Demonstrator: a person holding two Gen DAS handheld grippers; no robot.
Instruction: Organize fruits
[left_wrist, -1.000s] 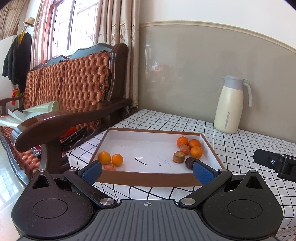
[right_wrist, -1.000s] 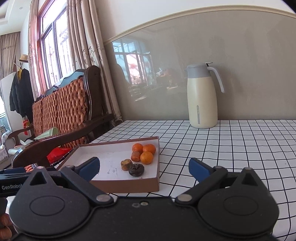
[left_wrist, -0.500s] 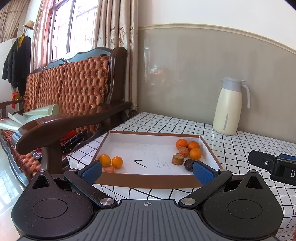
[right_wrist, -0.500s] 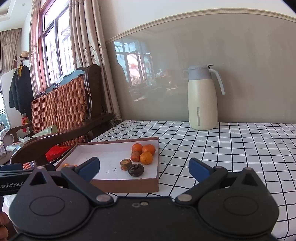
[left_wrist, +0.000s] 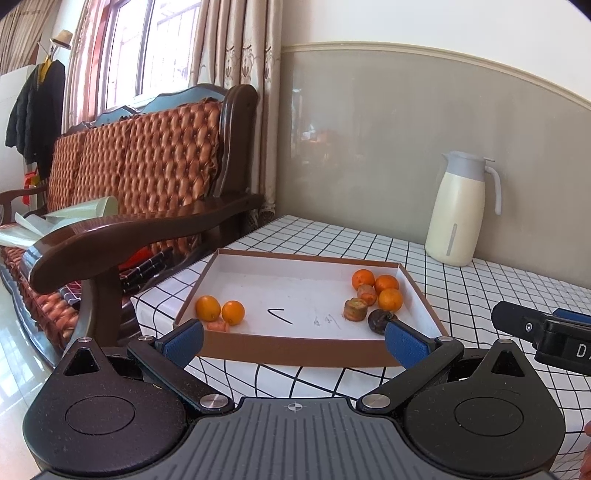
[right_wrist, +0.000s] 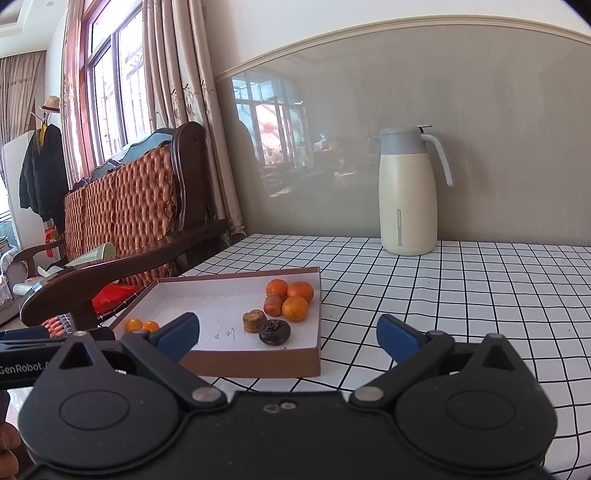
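Blue pads: the left hand-held gripper (left_wrist: 293, 341) has its padded fingers spread wide with nothing between them, low in front of the box's near wall.
Right hand-held gripper (right_wrist: 288, 334): fingers likewise spread apart and holding nothing, just short of the box's near right corner; its black body shows at the right edge of the left wrist view.
Counter (right_wrist: 443, 295): covered by a white cloth with a black grid.
Cardboard box (left_wrist: 295, 352): shallow, brown outside and white inside, lying flat on the counter near its left edge.
Near-left fruit: two oranges (left_wrist: 208, 308) side by side at the box's near left corner, a small reddish piece (left_wrist: 218, 326) just in front of them.
Dark fruit (right_wrist: 274, 332): brown-black and wrinkled, near the box's right wall, closest of the right-hand group.
Cut brownish fruit (right_wrist: 254, 320): just left of the dark one.
Far-right fruit: three oranges (right_wrist: 295, 308) clustered against the right wall, a reddish one (right_wrist: 273, 305) touching them.
Thermos jug (right_wrist: 408, 192): cream with a grey top, upright at the back of the counter by the wall, well apart from the box.
Wooden sofa (left_wrist: 140, 177): left of the counter, by the window.
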